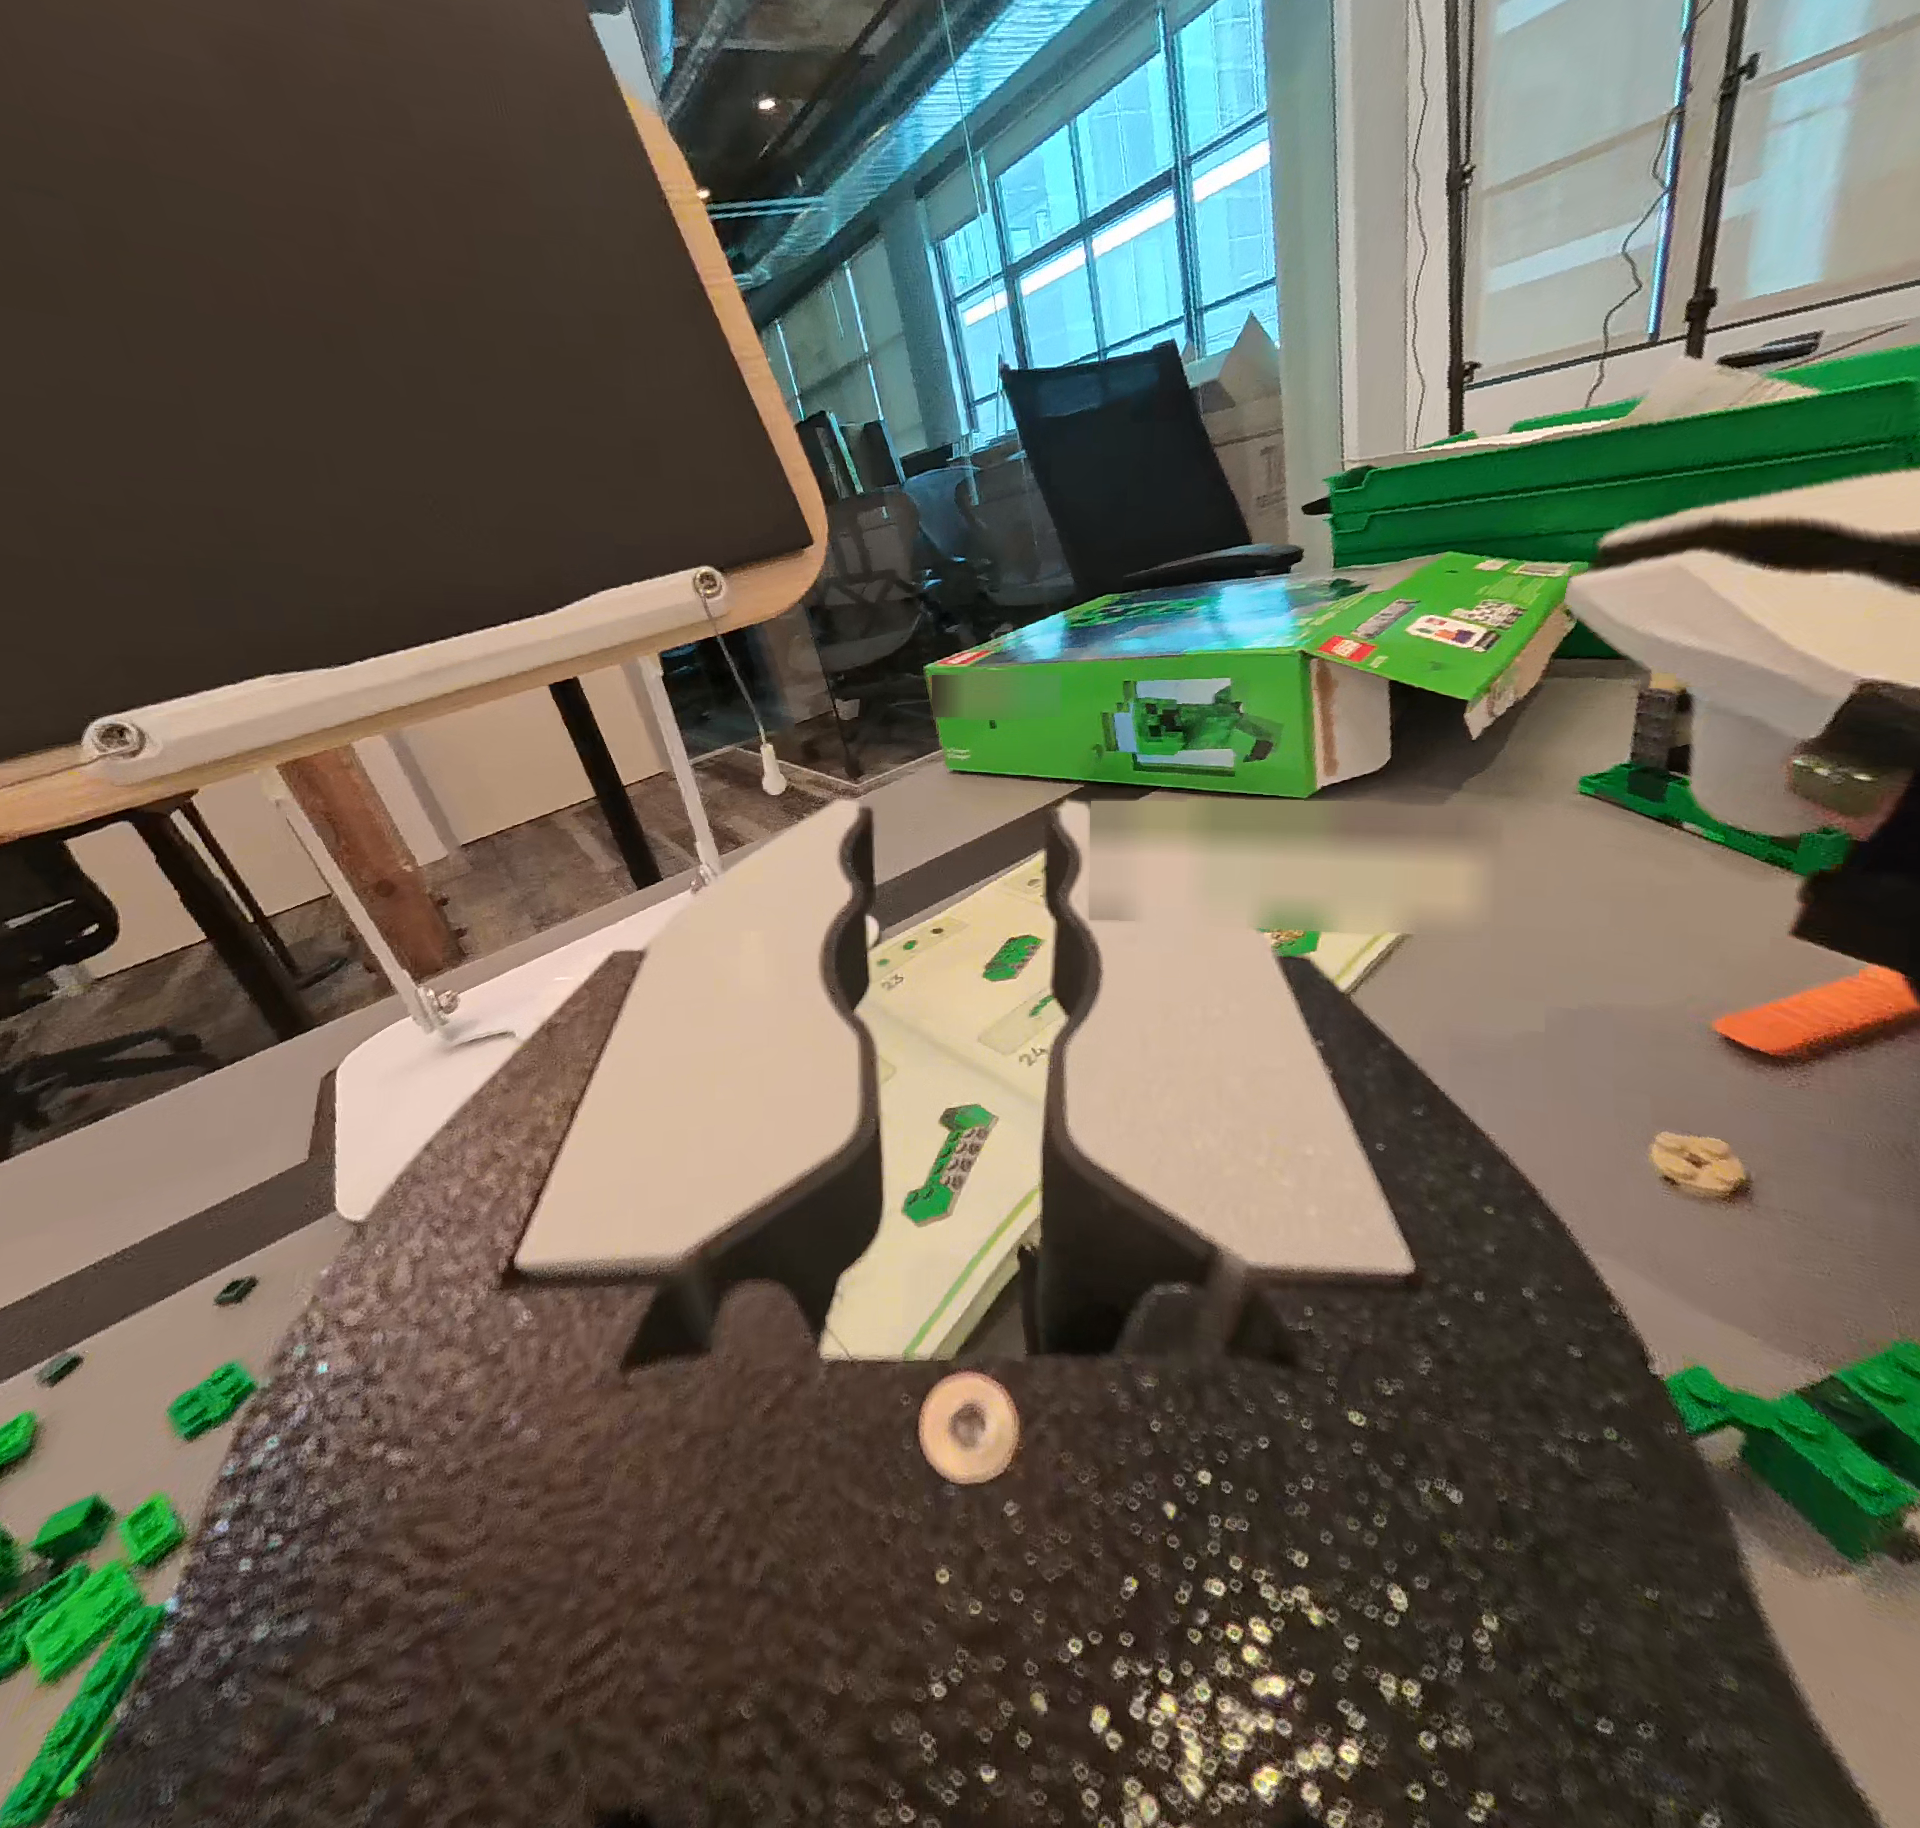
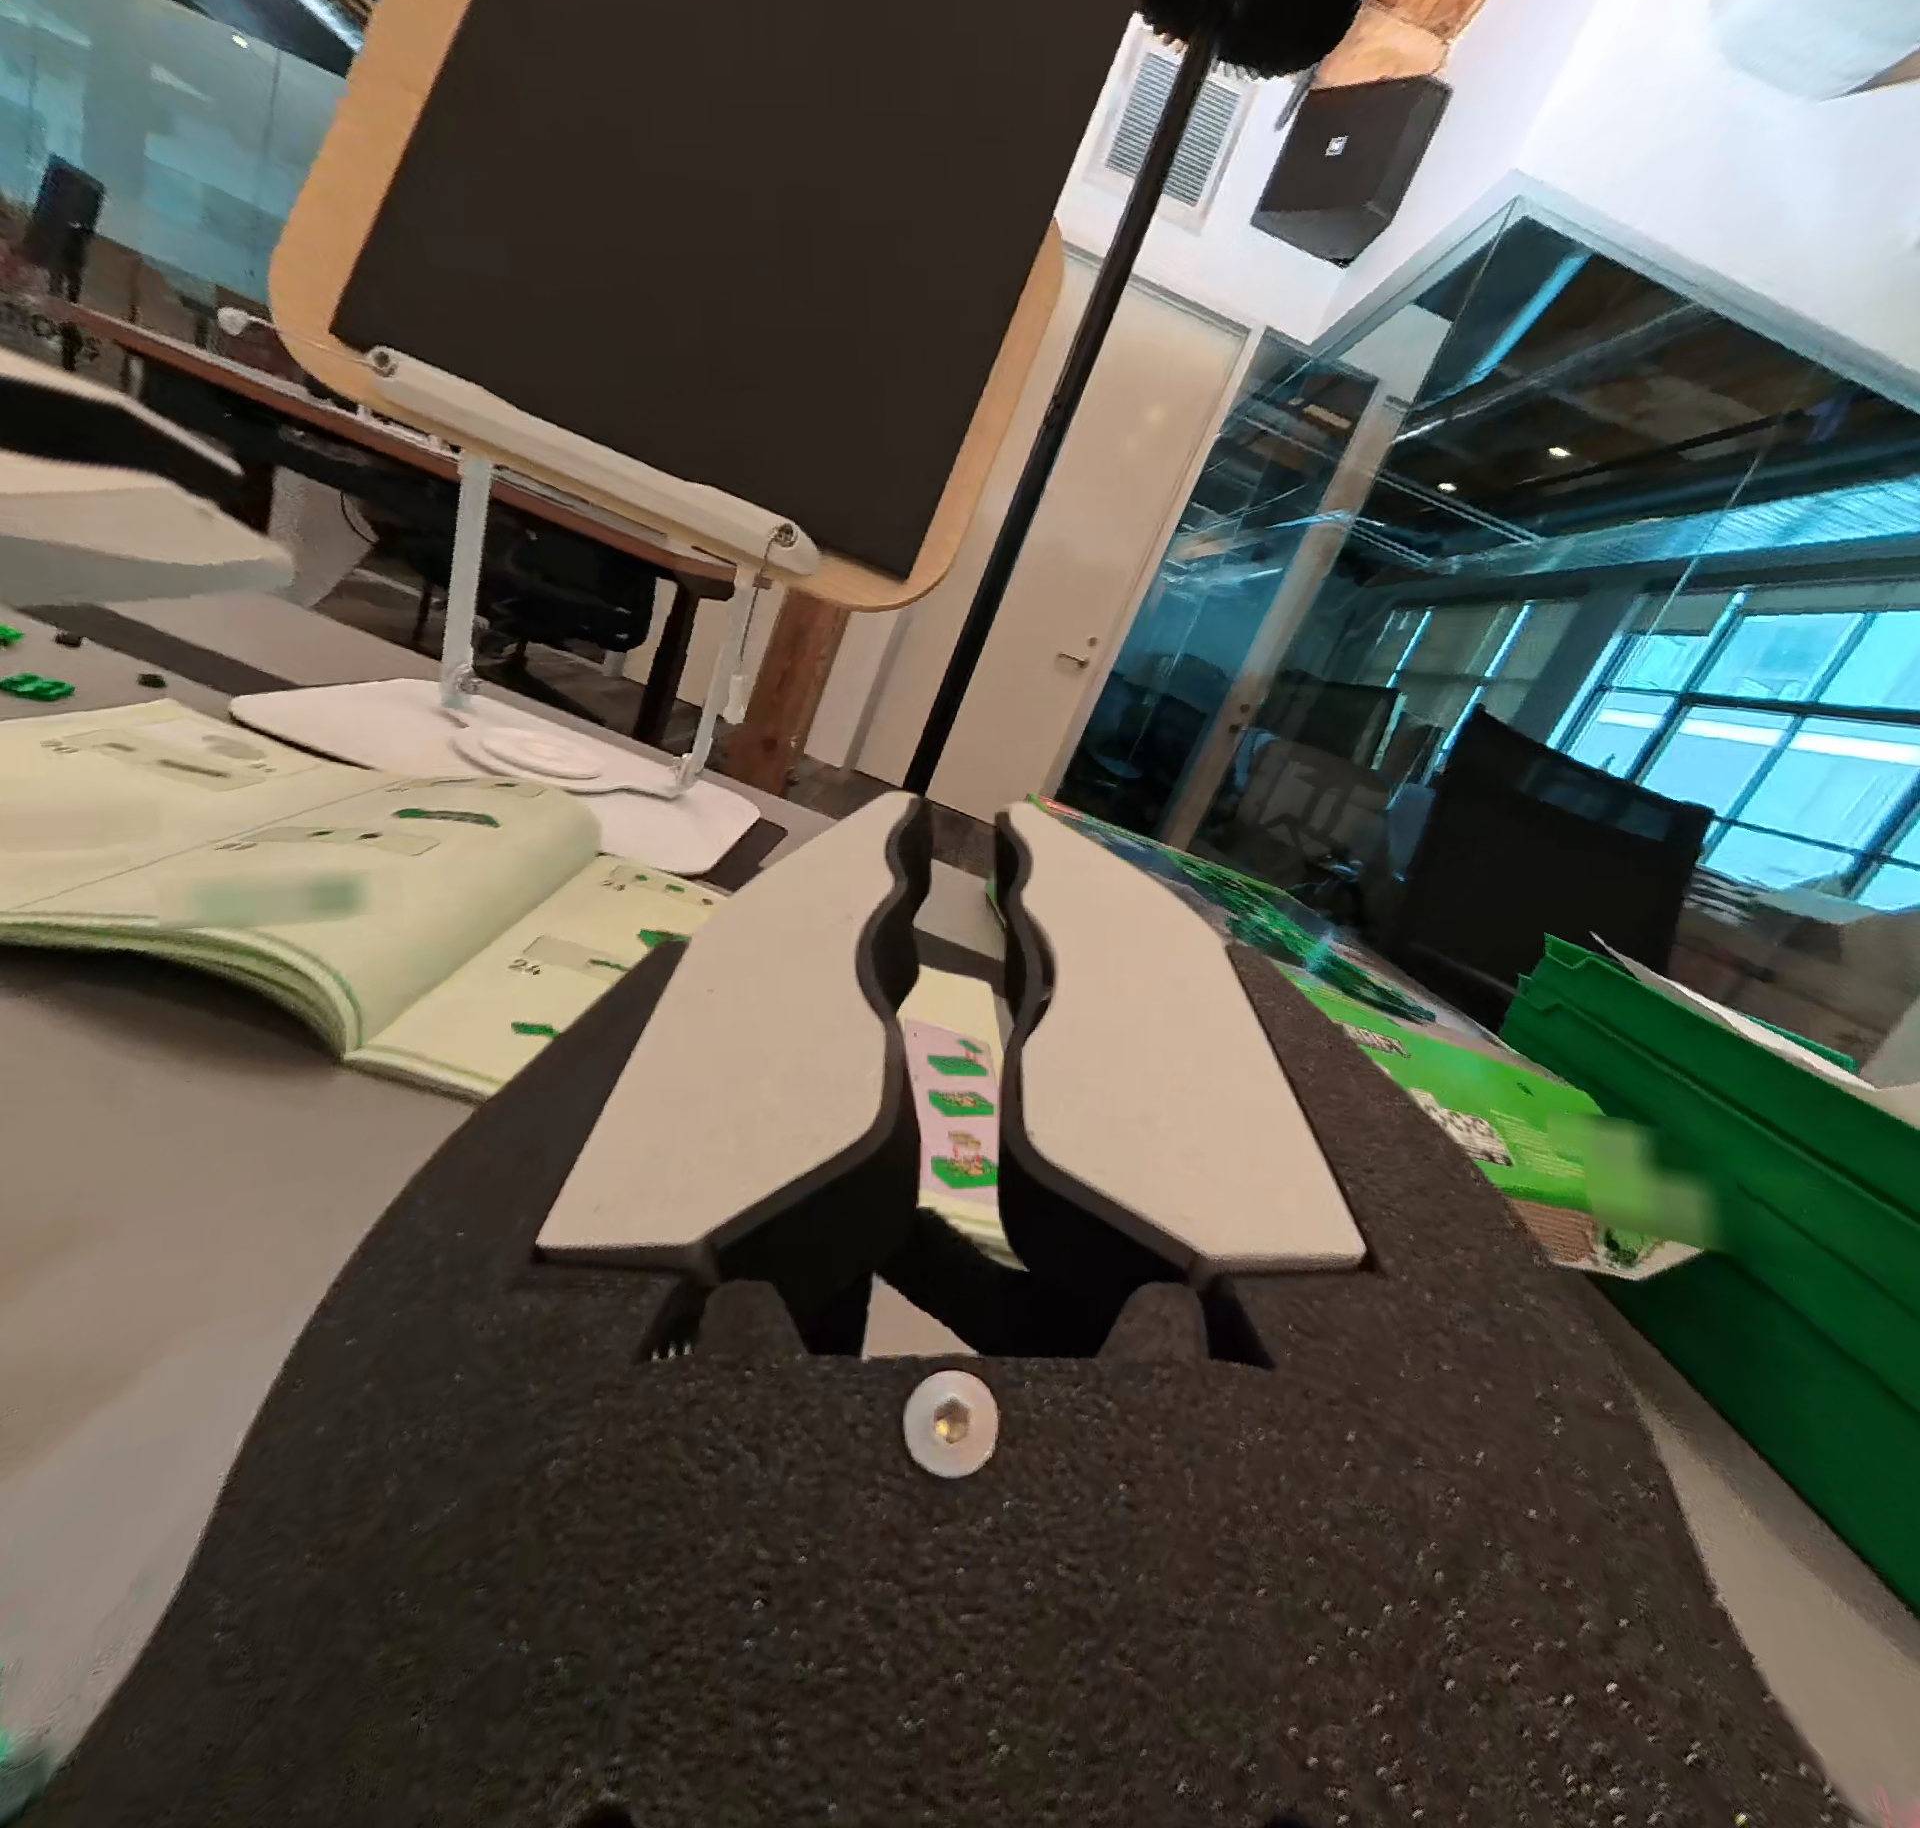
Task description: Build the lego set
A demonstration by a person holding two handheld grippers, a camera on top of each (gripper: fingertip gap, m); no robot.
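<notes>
Both the left gripper [image 1: 961, 833] and right gripper [image 2: 956, 822] hover empty, jaws slightly apart, so a careless descent could scatter loose bricks [image 1: 83, 1612] or crumple the booklet [image 2: 312, 874].

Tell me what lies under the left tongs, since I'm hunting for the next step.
Under the left tongs lies the open booklet, with drawings of green builds showing through the gap. The rest of the page is hidden by the fingers.

Bright daylight from the windows [image 1: 1122, 251], wide-angle bending at the edges, motion blur toward the sides
</notes>
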